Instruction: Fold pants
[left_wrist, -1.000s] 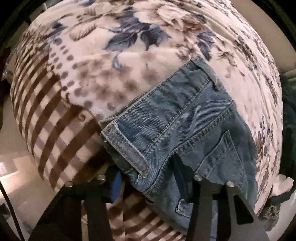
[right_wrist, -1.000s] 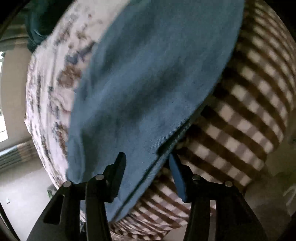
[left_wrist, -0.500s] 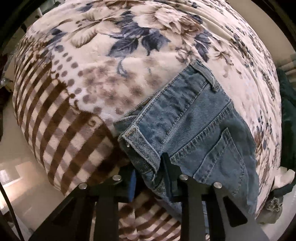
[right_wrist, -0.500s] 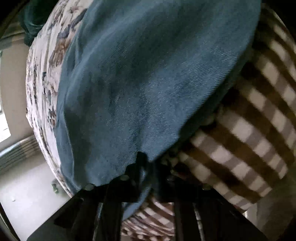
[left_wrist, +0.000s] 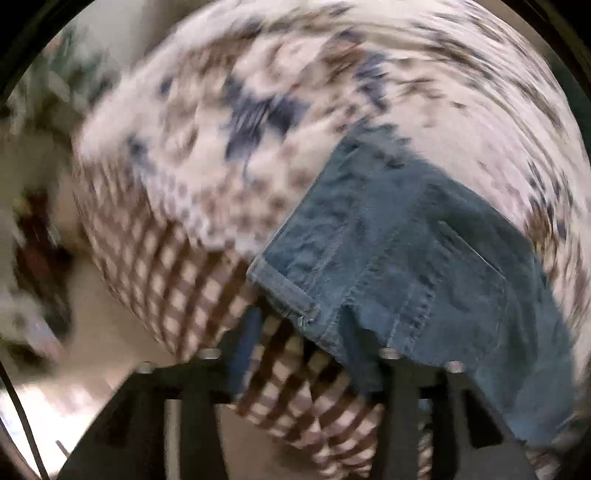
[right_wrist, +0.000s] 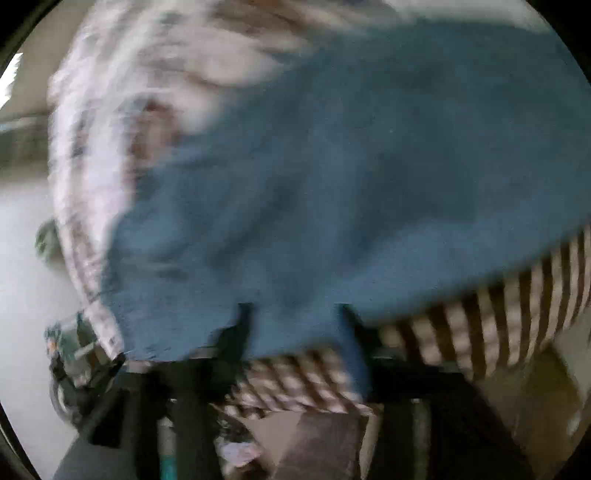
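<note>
Blue denim pants (left_wrist: 406, 258) lie on a bed blanket (left_wrist: 258, 110) with flowers and brown checks. The left wrist view shows the waistband corner and a back pocket, blurred by motion. My left gripper (left_wrist: 303, 332) is open at the waistband edge, its fingers apart and holding nothing. In the right wrist view the plain leg cloth (right_wrist: 332, 184) fills the frame. My right gripper (right_wrist: 295, 325) is open at the cloth's near edge, holding nothing.
The blanket's brown checked border (right_wrist: 517, 302) hangs over the bed's near side. Pale floor (right_wrist: 22, 258) lies to the left, with dark clutter (right_wrist: 66, 354) low on the floor. More clutter shows at the left of the left wrist view (left_wrist: 33, 258).
Both grippers were shut on the denim edge half a second ago and have now opened and let go. Both cameras are swinging, and the pants lie shifted on the blanket.
</note>
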